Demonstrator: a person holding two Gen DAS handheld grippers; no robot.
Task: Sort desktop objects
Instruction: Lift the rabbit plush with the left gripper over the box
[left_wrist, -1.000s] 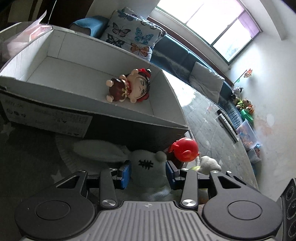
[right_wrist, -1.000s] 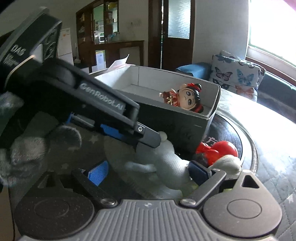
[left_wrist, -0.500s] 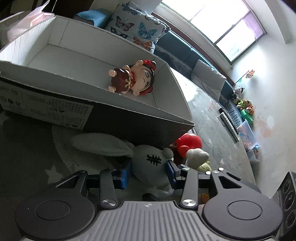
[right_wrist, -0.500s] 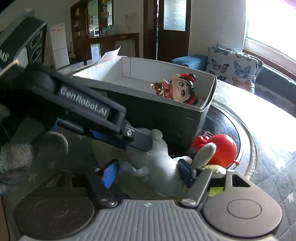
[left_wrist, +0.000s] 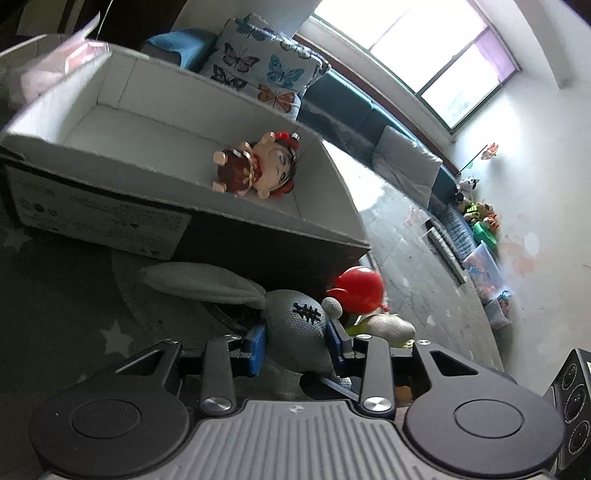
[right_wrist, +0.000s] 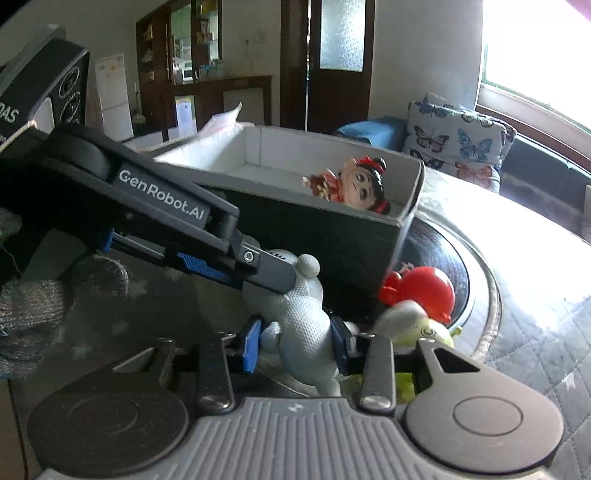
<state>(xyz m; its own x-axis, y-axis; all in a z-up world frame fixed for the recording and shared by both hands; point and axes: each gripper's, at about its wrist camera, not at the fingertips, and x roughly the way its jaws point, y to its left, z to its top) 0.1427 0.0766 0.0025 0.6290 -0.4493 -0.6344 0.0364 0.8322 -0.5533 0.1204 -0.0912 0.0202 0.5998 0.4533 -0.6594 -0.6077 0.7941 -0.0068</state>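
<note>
A grey plush rabbit (left_wrist: 295, 325) with long ears lies on the dark table in front of a white-lined cardboard box (left_wrist: 155, 184). My left gripper (left_wrist: 297, 345) is shut on its head. My right gripper (right_wrist: 295, 343) is shut on its body (right_wrist: 306, 325); the left gripper's fingers (right_wrist: 266, 269) reach in from the upper left onto the head. A small doll (left_wrist: 258, 170) with a red headband lies inside the box, also in the right wrist view (right_wrist: 351, 184). A red toy (left_wrist: 358, 293) and a green-and-white toy (right_wrist: 417, 328) sit beside the rabbit.
A round dark turntable (right_wrist: 461, 266) lies under the red toy at the box's right end. A black speaker (left_wrist: 576, 398) stands at the right edge. A gloved hand (right_wrist: 33, 306) is at the left. A sofa with a butterfly cushion (left_wrist: 269, 77) lies behind.
My right gripper has closed from wide open onto the rabbit's body. The left gripper has kept its hold on the head, and the rabbit has shifted slightly with both grippers.
</note>
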